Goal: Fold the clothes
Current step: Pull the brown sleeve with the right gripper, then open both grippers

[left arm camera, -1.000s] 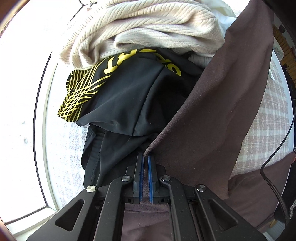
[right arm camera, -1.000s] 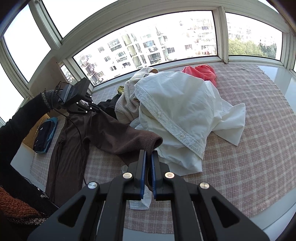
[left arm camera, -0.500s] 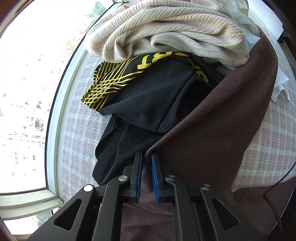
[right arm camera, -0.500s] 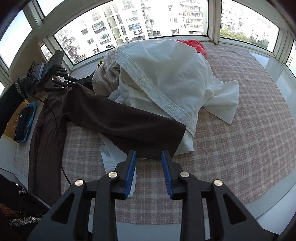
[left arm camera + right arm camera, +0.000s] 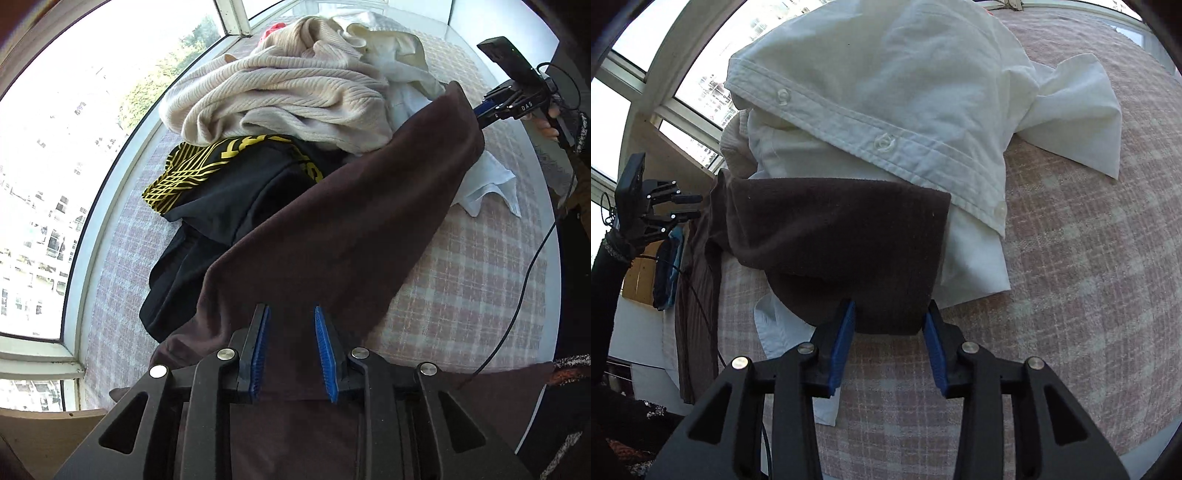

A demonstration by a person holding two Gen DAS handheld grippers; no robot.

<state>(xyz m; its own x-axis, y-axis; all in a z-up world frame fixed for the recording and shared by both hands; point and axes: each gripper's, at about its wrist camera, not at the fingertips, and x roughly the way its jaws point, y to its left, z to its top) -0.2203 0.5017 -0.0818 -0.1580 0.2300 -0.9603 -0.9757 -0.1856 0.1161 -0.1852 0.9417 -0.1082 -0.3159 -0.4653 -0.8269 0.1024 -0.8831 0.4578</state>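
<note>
A long brown garment [image 5: 332, 229] lies across the plaid-covered table [image 5: 461, 288]. Its sleeve [image 5: 834, 229] is stretched over the edge of a white shirt [image 5: 886, 92]. My left gripper [image 5: 291, 310] hovers over the brown cloth. Its jaws are opening; the cloth shows between the blue pads [image 5: 260, 350], which do not press it. My right gripper [image 5: 891, 304] is low over the table. Its jaws are opening too, with the sleeve's cuff end lying loose between the fingertips. Each gripper shows in the other's view: the right [image 5: 491, 107], the left [image 5: 690, 206].
A cream ribbed sweater [image 5: 280, 99] and a black garment with yellow print [image 5: 229, 184] are piled by the window, with a bit of red cloth [image 5: 273, 29] behind. A black cable [image 5: 532, 266] hangs at the table's right. A blue item [image 5: 668, 273] lies below the table.
Both grippers were shut on the brown garment and have let go. The right one sank toward the table, laying the sleeve down. The left one drew back along the cloth.
</note>
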